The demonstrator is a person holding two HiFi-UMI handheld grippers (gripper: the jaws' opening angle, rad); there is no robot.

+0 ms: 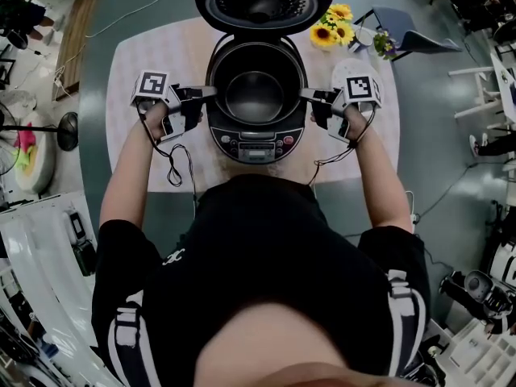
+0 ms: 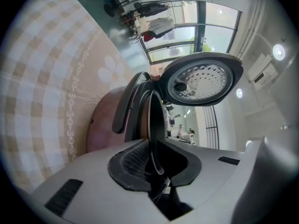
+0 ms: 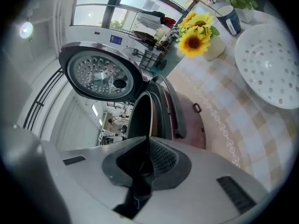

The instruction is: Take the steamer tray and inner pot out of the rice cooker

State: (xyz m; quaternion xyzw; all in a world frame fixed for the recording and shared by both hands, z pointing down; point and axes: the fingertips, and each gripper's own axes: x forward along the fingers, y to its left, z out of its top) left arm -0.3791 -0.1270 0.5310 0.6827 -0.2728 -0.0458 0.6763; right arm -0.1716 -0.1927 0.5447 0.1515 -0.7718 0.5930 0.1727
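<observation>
The rice cooker (image 1: 255, 145) stands on the table with its lid (image 1: 262, 2) swung up. The dark inner pot (image 1: 255, 95) sits inside it. My left gripper (image 1: 211, 92) is shut on the pot's left rim, and my right gripper (image 1: 305, 93) is shut on its right rim. In the left gripper view the thin pot rim (image 2: 156, 118) runs straight in between the pads of the left gripper (image 2: 154, 143). The right gripper (image 3: 145, 141) pinches the rim (image 3: 140, 115) the same way. The white perforated steamer tray (image 3: 268, 69) lies on the table to the cooker's right.
A vase of sunflowers (image 1: 334, 24) and a blue cup (image 3: 231, 17) stand at the table's far right. The checked tablecloth (image 1: 161, 55) covers the table. Cables hang from both grippers toward the person's body. Chairs and clutter ring the table.
</observation>
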